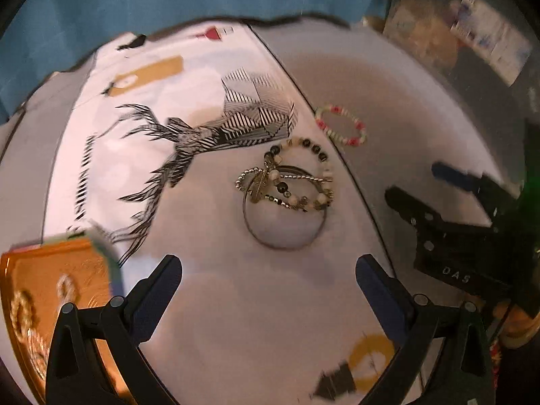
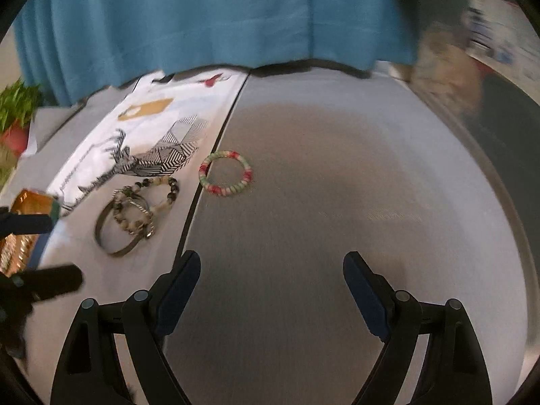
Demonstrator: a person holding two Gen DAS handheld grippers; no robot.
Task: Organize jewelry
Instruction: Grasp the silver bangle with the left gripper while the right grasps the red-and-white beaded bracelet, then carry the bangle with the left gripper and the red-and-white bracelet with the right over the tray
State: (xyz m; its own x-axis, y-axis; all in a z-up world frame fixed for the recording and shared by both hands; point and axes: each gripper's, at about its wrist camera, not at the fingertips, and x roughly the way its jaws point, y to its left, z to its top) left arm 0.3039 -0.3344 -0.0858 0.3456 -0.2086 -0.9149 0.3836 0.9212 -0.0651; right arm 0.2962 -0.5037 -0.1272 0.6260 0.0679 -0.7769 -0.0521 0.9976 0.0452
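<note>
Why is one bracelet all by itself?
The red and green bracelet lies alone on the grey mat, apart from the tangled pile of bracelets on the white patterned cloth.

Pink-and-green bracelet, striped black-and-white (stag-patterned) cloth, teal curtain

Tangled beaded and metal bracelets are lying piled on white cloth; a pink-green bangle is lying flat just right.

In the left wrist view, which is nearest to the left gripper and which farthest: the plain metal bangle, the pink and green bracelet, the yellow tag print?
From the left gripper:
1. Plain metal bangle, just ahead.
2. Pink and green bracelet, farther, to the right.
3. Yellow tag print, farthest, upper left.
</note>
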